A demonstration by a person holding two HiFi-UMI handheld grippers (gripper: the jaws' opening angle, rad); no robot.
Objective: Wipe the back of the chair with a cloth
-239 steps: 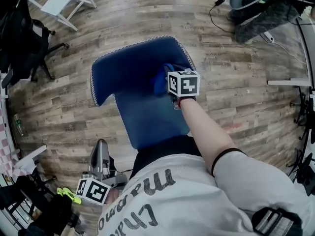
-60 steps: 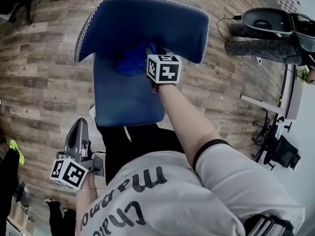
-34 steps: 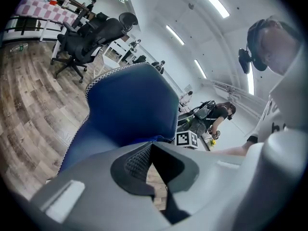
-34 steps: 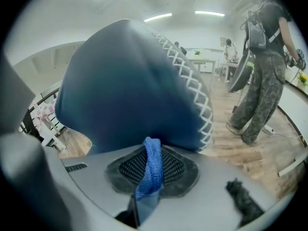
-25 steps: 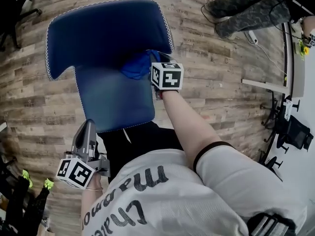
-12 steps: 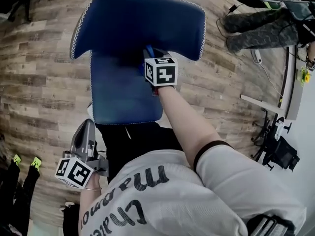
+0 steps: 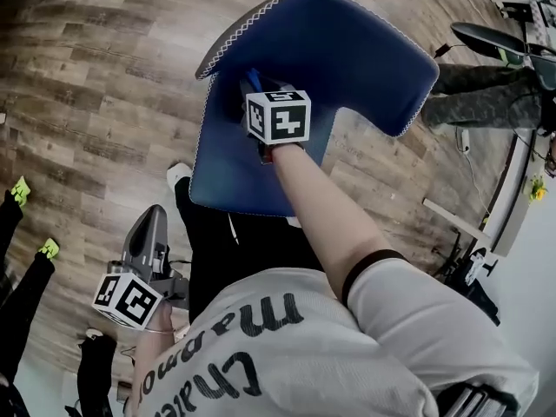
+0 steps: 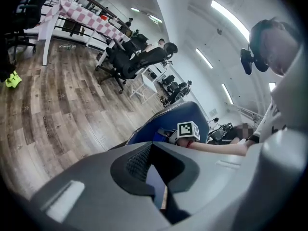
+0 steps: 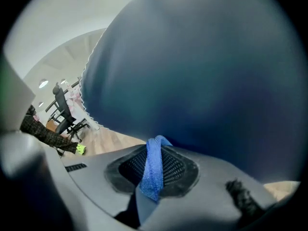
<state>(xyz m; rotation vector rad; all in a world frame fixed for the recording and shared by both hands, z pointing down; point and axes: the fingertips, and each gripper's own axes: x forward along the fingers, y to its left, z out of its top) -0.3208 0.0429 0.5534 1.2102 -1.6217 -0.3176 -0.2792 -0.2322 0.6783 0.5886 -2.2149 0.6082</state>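
The right gripper (image 9: 156, 174) is clamped hard on a narrow fold of the blue cloth (image 9: 154, 150), and that fold is pressed against the back of the blue chair (image 7: 347, 50), toward the left of the padded panel where the wide part meets the narrower one. From where I stand the weak spot is that thin pinch: only a strip of cloth sits between the jaws, so a firm drag across the upholstery could tug it out, or bunch it up so that the gripper's hard tips rub the fabric instead of the cloth. The other worry is the chair itself. The left gripper (image 7: 149, 228) hangs low at the person's left side, well apart from the chair, with its jaws drawn together on nothing, so nothing steadies the chair. A sideways push might turn or shift it on the wooden floor (image 7: 104, 102) and the wipe would skid off the stitched edge. I cannot tell what base the chair stands on.
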